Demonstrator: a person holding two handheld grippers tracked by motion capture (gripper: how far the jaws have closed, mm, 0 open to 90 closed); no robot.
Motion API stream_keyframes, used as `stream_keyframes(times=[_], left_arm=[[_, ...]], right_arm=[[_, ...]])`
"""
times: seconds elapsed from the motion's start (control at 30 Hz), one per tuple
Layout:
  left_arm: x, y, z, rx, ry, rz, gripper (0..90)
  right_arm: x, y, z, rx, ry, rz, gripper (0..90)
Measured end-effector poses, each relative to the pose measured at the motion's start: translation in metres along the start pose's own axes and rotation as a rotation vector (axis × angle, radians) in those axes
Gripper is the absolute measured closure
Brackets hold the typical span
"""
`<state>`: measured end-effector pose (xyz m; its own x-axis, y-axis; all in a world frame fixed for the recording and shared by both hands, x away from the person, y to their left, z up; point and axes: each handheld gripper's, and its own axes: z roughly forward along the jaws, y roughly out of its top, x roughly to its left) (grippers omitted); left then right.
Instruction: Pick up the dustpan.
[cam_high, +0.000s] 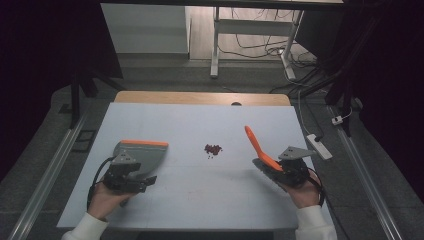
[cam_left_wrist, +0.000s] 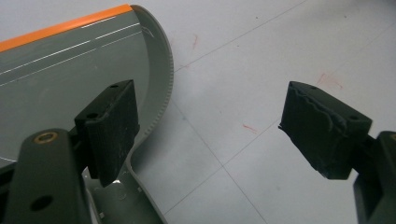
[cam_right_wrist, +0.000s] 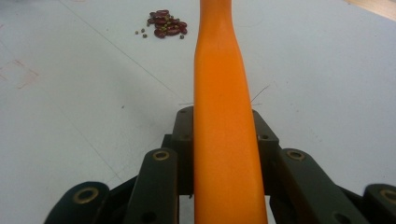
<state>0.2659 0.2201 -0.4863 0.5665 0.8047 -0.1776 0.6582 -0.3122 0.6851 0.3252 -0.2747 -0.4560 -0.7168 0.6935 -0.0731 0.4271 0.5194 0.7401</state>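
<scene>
High view: a white bench (cam_high: 195, 200) carries a small heap of red beans (cam_high: 213, 148) near its middle, with a grey dustpan (cam_high: 142, 152) to the left and an orange brush (cam_high: 260, 146) to the right. The left claw (cam_high: 131, 177) sits at the pan's near end, by its handle, and the pan's orange-trimmed lip faces away from the person, its flat side toward the beans, which looks like a set-up for catching a sweep. The right claw (cam_high: 287, 170) grips the brush at its near end; the brush's long axis runs from that claw up and leftward, the free orange end pointing past the beans' right side and raised off the bench. Left gripper view: the left claw (cam_left_wrist: 210, 130) stands wide open with nothing between its jaws; the dustpan (cam_left_wrist: 70, 70) lies under and beside one jaw, its toothed edge curving past, so the pan rests on the bench and is not held. Right gripper view: the right claw (cam_right_wrist: 224, 140) is closed tight on the brush (cam_right_wrist: 219, 93), whose orange handle runs straight away from the camera, with the beans (cam_right_wrist: 166, 25) ahead and a little to its left, probably aimed for a sweep toward the pan.
</scene>
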Motion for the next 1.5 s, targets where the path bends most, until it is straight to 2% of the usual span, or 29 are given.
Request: stream_keyframes(times=[0.33, 0.5, 0.63, 0.7, 0.8, 0.93, 1.0, 1.07, 1.1, 1.13, 1.33, 1.4, 1.5], left_arm=[[-0.005, 0.005, -0.007, 0.026, 0.010, -0.022, 20.0], [-0.007, 0.015, -0.013, 0.032, 0.020, -0.042, 20.7], [-0.010, 0.022, -0.016, 0.046, 0.024, -0.056, 21.0], [-0.011, 0.027, -0.016, 0.060, 0.042, -0.062, 21.1], [-0.013, 0.036, -0.014, 0.048, 0.073, -0.076, 21.1], [-0.009, 0.038, -0.009, 0.057, 0.097, -0.090, 20.3], [-0.004, 0.037, -0.007, 0.070, 0.104, -0.119, 19.8], [0.001, 0.037, -0.007, 0.069, 0.093, -0.158, 19.9], [0.001, 0.037, -0.007, 0.069, 0.093, -0.158, 20.0], [0.001, 0.036, -0.009, 0.069, 0.115, -0.164, 19.9], [0.014, 0.022, -0.016, 0.098, 0.154, -0.237, 18.7], [0.017, 0.017, -0.018, 0.111, 0.142, -0.271, 17.6], [0.018, 0.009, -0.018, 0.137, 0.135, -0.297, 17.1]], right_arm=[[-0.003, -0.001, -0.003, -0.009, -0.007, 0.022, 70.0], [-0.005, -0.002, -0.004, -0.020, -0.002, 0.035, 70.0], [-0.003, -0.002, -0.002, -0.007, -0.007, 0.019, 70.1], [-0.003, -0.001, -0.002, -0.011, -0.004, 0.016, 70.0], [-0.003, 0.000, -0.004, -0.016, -0.005, 0.019, 70.0], [-0.003, 0.001, -0.006, -0.017, -0.010, 0.019, 70.0], [-0.004, 0.001, -0.007, -0.023, -0.013, 0.025, 70.0], [-0.005, 0.001, -0.008, -0.026, -0.016, 0.030, 70.1], [-0.006, 0.001, -0.008, -0.027, -0.015, 0.031, 70.1], [-0.006, 0.001, -0.008, -0.026, -0.015, 0.031, 70.1], [-0.004, 0.000, -0.006, -0.015, -0.012, 0.024, 70.0], [-0.003, 0.001, -0.005, -0.014, -0.009, 0.020, 70.0], [-0.001, 0.002, -0.004, -0.011, -0.004, 0.013, 70.0]])
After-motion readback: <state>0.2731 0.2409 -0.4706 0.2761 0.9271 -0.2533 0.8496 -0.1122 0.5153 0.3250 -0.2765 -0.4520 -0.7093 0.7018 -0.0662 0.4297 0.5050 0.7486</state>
